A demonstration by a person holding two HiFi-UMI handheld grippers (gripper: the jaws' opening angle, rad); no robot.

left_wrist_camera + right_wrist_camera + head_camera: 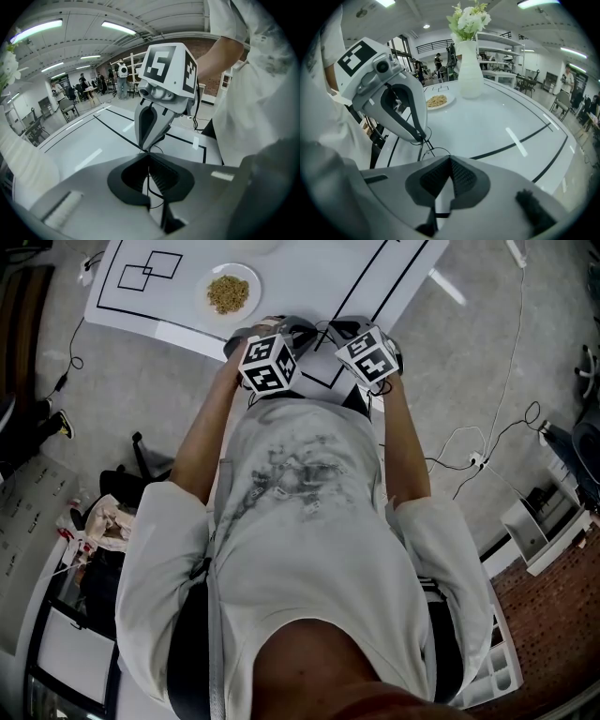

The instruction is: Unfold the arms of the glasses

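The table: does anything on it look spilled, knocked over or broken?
Nothing stands out. The food sits heaped inside its plate, the vase of flowers stands upright, and the white table shows no spill or damage.

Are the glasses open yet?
Not that I can see. Done: the glasses are held up over the table. In hand: the left gripper and right gripper both look shut on the thin wire frame, tips nearly meeting. Left: swinging the arms out; the wire is too thin to tell if one has opened.
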